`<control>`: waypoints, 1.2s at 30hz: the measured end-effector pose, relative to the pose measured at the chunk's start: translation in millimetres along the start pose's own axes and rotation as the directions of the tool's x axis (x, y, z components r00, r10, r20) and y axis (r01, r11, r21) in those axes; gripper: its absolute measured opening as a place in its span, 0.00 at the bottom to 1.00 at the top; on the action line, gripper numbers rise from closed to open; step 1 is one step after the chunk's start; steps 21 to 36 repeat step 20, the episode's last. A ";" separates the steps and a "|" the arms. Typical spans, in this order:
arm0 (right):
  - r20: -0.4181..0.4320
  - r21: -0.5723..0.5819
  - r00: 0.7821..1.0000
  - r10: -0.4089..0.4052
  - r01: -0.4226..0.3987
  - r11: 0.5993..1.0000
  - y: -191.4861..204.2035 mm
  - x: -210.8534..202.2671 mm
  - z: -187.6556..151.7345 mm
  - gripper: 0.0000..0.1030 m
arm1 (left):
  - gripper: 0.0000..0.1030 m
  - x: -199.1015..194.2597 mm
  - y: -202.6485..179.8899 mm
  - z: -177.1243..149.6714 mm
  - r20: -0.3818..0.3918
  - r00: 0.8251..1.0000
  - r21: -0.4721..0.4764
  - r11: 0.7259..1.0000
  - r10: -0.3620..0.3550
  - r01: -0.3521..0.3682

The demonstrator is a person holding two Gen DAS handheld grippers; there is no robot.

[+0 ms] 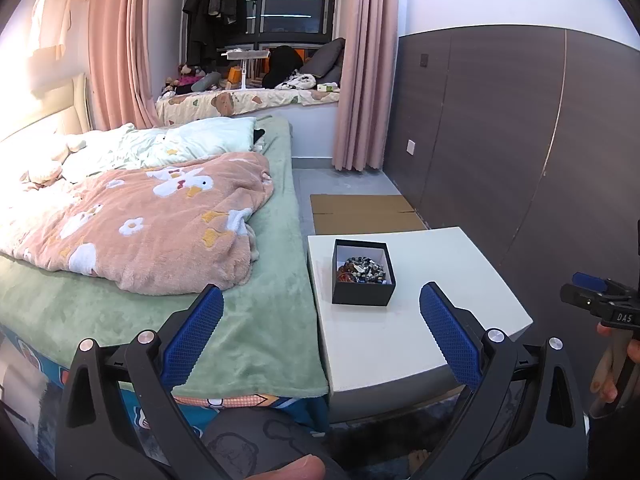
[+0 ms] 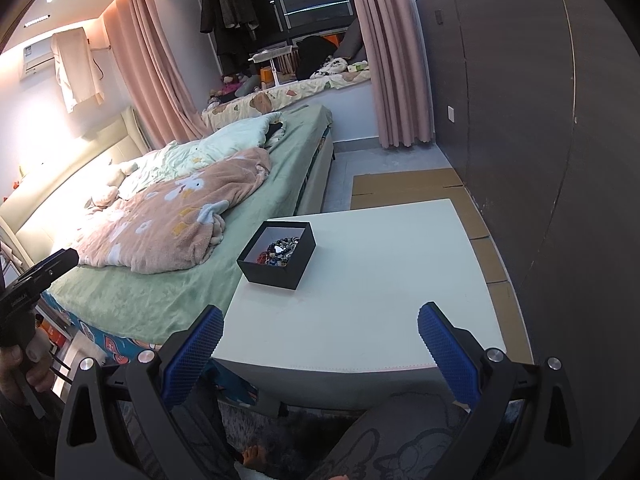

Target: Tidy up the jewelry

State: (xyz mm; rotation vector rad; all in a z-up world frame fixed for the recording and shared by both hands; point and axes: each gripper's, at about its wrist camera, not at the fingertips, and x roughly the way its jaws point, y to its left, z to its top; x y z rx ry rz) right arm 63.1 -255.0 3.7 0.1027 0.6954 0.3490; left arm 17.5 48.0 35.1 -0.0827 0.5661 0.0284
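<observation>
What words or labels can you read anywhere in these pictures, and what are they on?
"DAS": white letters on the black body of the right gripper, seen from the left wrist view.
Unreadable: small blurred print on the left gripper body in the right wrist view.
Nothing legible on the black jewelry box.

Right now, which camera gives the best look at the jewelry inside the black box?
The left wrist view: it looks down into the black box, showing the beaded jewelry heaped inside. In the right wrist view the near wall of the box hides part of the jewelry.
</observation>
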 end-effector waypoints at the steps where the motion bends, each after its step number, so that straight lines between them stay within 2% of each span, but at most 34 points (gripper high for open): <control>1: -0.001 0.001 1.000 0.001 -0.001 1.000 -0.2 0.1 0.1 0.93 | 0.95 0.0 0.1 0.4 -0.001 1.000 0.000 1.000 -0.001 0.001; 20: -0.014 0.010 1.000 -0.026 0.026 1.000 -1.4 4.8 -11.3 0.93 | 0.95 13.3 3.9 -2.1 -0.036 0.999 -0.026 1.000 0.000 -0.001; 36: -0.014 0.010 1.000 -0.026 0.026 1.000 -1.4 4.8 -11.3 0.93 | 0.95 13.3 3.9 -2.1 -0.036 0.999 -0.026 1.000 0.000 -0.001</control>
